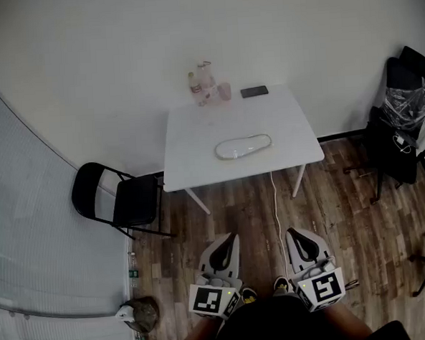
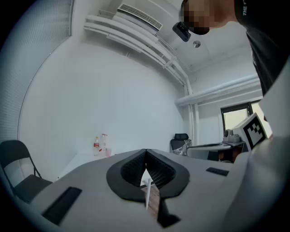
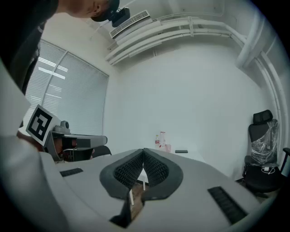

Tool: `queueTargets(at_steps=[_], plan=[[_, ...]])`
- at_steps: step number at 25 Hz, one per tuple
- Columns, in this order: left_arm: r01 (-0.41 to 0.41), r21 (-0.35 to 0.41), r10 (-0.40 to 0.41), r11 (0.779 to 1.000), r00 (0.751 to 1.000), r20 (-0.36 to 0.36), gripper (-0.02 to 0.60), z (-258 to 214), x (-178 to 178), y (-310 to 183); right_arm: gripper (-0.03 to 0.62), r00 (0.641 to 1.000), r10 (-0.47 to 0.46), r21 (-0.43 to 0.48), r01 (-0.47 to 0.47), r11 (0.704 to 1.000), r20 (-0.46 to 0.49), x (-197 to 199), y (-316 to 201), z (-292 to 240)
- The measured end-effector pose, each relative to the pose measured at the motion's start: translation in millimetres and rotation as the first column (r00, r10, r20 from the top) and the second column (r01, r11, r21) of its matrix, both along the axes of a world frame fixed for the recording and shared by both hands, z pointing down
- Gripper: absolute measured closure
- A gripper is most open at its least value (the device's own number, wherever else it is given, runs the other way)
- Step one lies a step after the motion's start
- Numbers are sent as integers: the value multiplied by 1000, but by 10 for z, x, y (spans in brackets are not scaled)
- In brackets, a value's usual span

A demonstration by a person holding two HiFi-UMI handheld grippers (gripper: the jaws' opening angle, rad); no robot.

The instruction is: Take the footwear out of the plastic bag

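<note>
Both tools are held low and level in front of the person, well apart from the white table (image 1: 196, 141). The left gripper (image 1: 228, 245) is seen clenched, its ribbed black pads (image 2: 132, 168) pressed together with nothing between them. The right gripper (image 1: 297, 239) is likewise closed and empty, its jaws meeting at the tips. The plastic bag (image 1: 243, 147) is laid flat near the middle of the tabletop, toward its front edge, and pale footwear can be made out inside it. At the table's far edge, clear bottles (image 1: 204, 83) are grouped with a pink cup (image 1: 224, 92), and a dark phone (image 1: 254, 91) is placed just to their right. A black folding chair (image 1: 115, 200) is set left of the table on the wooden floor (image 1: 344, 215), and a plastic-wrapped office chair (image 1: 403, 114) is stood at the right.
</note>
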State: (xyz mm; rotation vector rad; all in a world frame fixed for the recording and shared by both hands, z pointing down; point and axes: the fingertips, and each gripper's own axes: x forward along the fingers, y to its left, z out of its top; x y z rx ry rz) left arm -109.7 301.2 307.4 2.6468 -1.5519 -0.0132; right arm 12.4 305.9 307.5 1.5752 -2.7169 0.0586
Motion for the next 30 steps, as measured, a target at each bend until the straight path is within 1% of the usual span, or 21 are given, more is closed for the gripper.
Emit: queueTargets(at_steps=[7, 12, 17, 19, 21, 26, 30], plan=[[0, -5, 0, 1000, 1000, -2, 560, 49, -76, 34, 577, 1000, -6, -2, 6, 1000, -16, -65, 51, 25], [-5, -4, 5, 1000, 1000, 3, 560, 39, -118, 55, 577, 1000, -16, 13, 17, 1000, -26, -126, 58, 40], [-1, 3, 1, 1000, 1000, 5, 560, 27, -167, 99, 577, 999, -11, -1, 11, 1000, -34, -157, 84, 84], [1, 5, -1, 1000, 1000, 2, 560, 6, -198, 110, 577, 999, -29, 26, 30, 999, -21, -203, 108, 29], [3, 5, -3, 1000, 1000, -2, 560, 0, -244, 114, 577, 1000, -27, 39, 27, 999, -1, -245, 117, -27], [7, 5, -7, 1000, 1000, -13, 560, 5, -379, 114, 577, 999, -22, 32, 21, 999, 42, -316, 129, -56], [14, -4, -14, 1000, 1000, -8, 560, 60, -532, 151, 577, 998, -31, 15, 30, 999, 51, -454, 177, -22]])
